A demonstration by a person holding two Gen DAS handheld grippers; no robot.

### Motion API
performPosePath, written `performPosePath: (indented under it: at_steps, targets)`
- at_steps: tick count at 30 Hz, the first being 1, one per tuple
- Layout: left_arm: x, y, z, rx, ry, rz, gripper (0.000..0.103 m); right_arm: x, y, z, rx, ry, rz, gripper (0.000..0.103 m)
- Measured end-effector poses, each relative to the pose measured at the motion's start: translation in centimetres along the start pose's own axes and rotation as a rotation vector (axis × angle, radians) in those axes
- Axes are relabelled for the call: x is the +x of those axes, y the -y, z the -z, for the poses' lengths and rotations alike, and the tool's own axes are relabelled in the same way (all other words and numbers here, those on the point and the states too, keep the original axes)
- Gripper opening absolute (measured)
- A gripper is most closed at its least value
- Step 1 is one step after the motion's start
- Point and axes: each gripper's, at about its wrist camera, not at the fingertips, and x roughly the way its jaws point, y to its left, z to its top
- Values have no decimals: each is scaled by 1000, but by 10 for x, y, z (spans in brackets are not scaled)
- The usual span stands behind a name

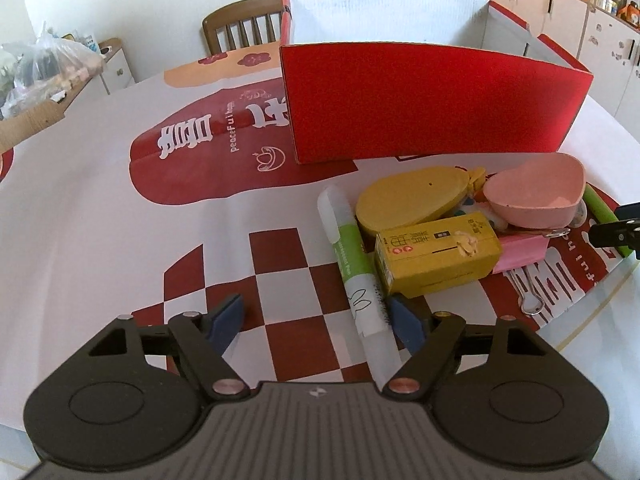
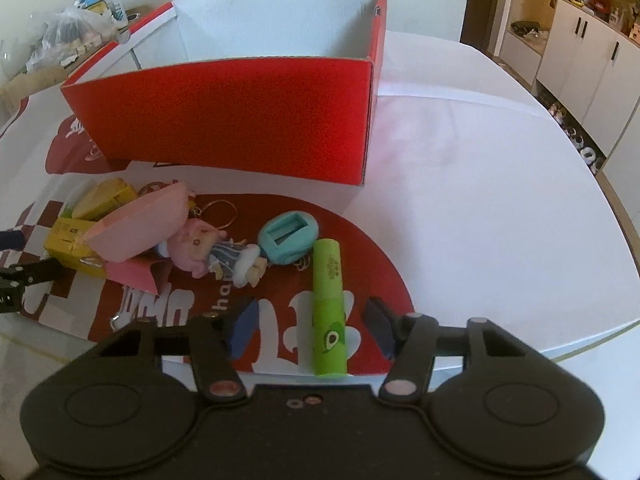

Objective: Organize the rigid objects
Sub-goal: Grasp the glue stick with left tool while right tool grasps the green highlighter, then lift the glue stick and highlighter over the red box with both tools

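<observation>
Nearest in the left wrist view, the left gripper [image 1: 316, 320] is seen with its fingers apart around a white and green pen [image 1: 352, 268] lying on the table [image 1: 100, 216]. The right-hand pad appears to lie just beside or against the pen; the other pad stands clear of it, so no grip is made. If the jaws are closed here, the round pen may be rolled or pushed aside, and the yellow carton [image 1: 436, 260] touching it may be nudged.

In the right wrist view, the right gripper [image 2: 310, 328] is seen half open, with a green tube [image 2: 329, 304] lying lengthwise between its fingers. Neither pad is seen pressing on it. The tube is judged likely to slip or swing out if it is pinched off-centre near its end.

Beyond lie a doll keyring [image 2: 216, 254], a teal case [image 2: 288, 238] and a pink bowl [image 2: 140, 228] tilted on the pile, easily tipped by a stray finger. Farthest stands the open red box [image 2: 240, 120], presumably the destination; nothing can be seen inside it.
</observation>
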Motion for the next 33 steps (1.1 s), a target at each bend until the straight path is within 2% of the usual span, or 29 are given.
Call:
performPosePath:
  at_steps: [4,8,10,12,14,19,24,33]
  targets:
    - [0,-1,-2,-13,13,-20,62,2,2,-2,-7,-2,5,44]
    - [1,-2,-6,-6,20,-40,43,2,0,-3,-36,-1,20,31]
    - [2,-3,-8,-10,20,-27,33,2,-2,-3,-43,2,18,28]
    - [4,-5,-10,-24,14,1,27,2,-3,-3,-49,5,26,19]
    - [5,-5,-10,-29,10,22,18,3,-4,-4,-54,3,30,16]
    - [6,-7,-11,-54,2,51,17,0,-5,-3,-45,-5,35,16]
    - [2,-14,-12,-96,-6,68,17,-10,-2,0,19,4,25,16]
    - [-19,-30,-18,-142,27,117,17,-49,-13,-8,39,69,-2,16]
